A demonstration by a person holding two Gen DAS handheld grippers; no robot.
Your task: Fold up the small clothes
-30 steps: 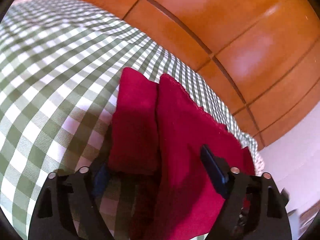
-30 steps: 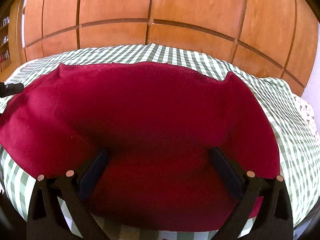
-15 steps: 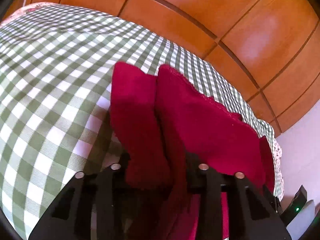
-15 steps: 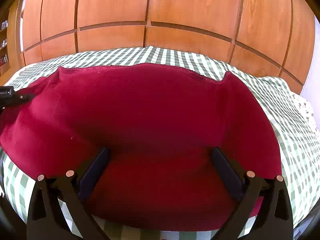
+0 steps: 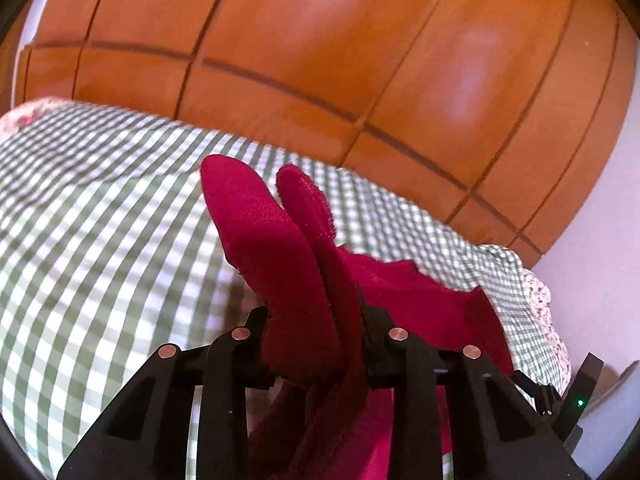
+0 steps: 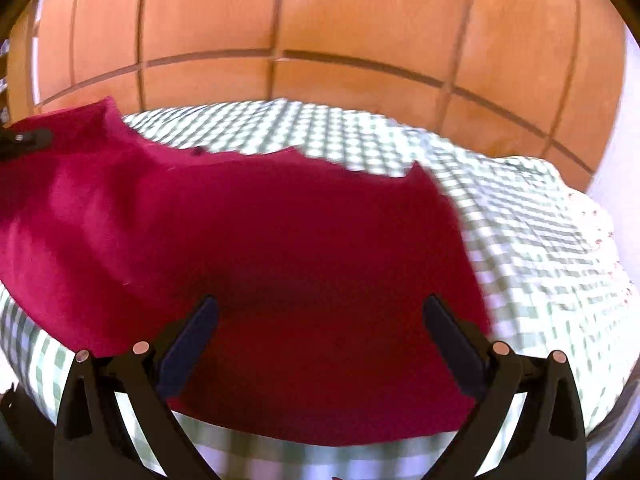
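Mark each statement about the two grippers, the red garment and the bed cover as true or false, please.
1. The left gripper is shut on the red garment. True.
2. The right gripper is shut on the garment. False: it is open above it.
3. The bed cover is plain blue. False: it is green and white checked.
4. Wooden panels stand behind the bed. True.

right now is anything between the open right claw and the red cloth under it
Nothing visible. The right claw is open directly over the red cloth with no object between them. The left claw is shut on the cloth's left edge, lifting it off the checked bedspread.
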